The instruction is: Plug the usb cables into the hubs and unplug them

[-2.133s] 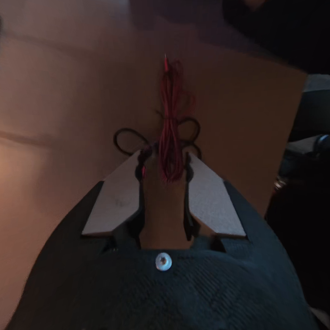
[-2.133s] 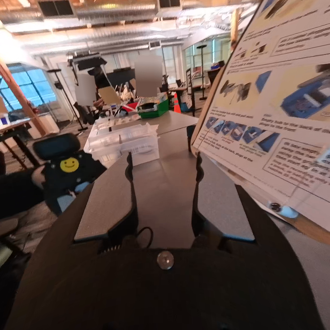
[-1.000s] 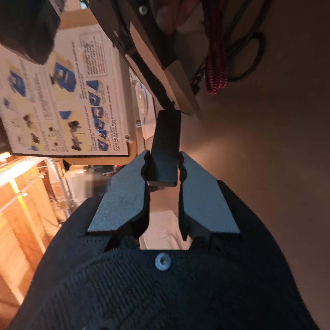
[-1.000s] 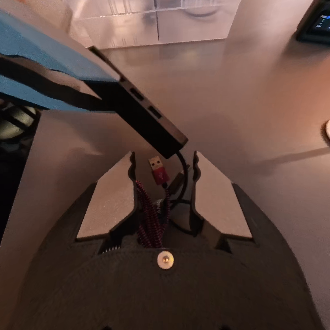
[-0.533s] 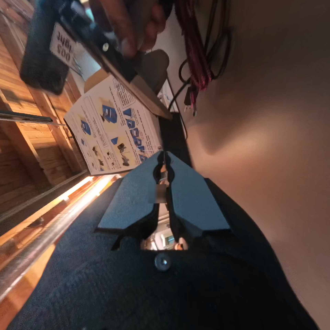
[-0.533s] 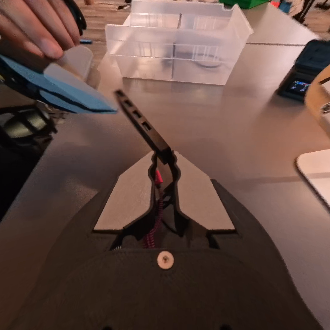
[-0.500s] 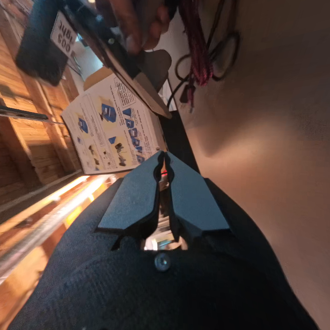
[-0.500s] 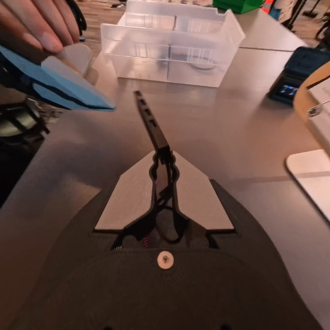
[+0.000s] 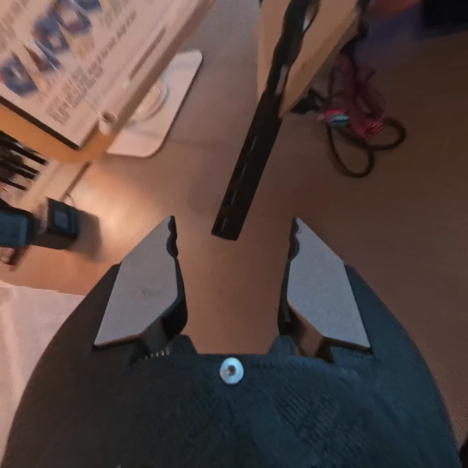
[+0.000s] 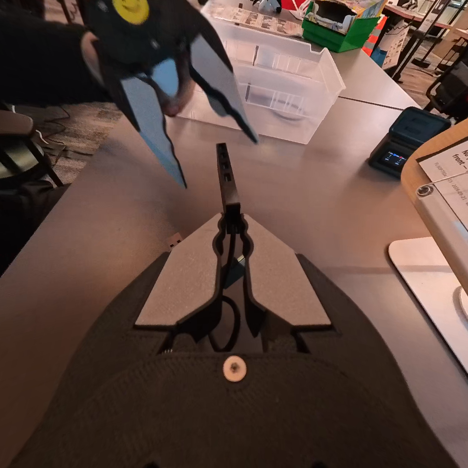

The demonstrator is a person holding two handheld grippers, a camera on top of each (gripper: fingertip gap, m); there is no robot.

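Observation:
A slim black USB hub [image 10: 226,174] sticks out forward above the grey table, its ports showing along one side. My right gripper [image 10: 231,220] is shut on the hub's cable end, and the hub's black cable [image 10: 229,326] loops back between the fingers. My left gripper [image 9: 233,222] is open and empty, just short of the hub's free end [image 9: 247,164]. It also shows in the right wrist view [image 10: 219,163], open around that end. A red braided USB cable [image 9: 354,106] and a black cable loop [image 9: 367,157] lie on the table beyond. A silver USB plug [image 10: 174,241] lies by my right gripper's left finger.
A clear plastic bin [image 10: 286,83] stands at the back of the table. A small black device with a screen [image 10: 407,144] sits to the right. A wooden board with an instruction sheet [image 10: 445,182] leans over a white pad [image 10: 425,273]. A green box [image 10: 336,33] is farther off. There is about 8 cm between the tips of the two grippers.
My left gripper was shut half a second ago and is now open, facing the hub's free end. My right gripper, open a second ago, stays shut on the hub's cable end.

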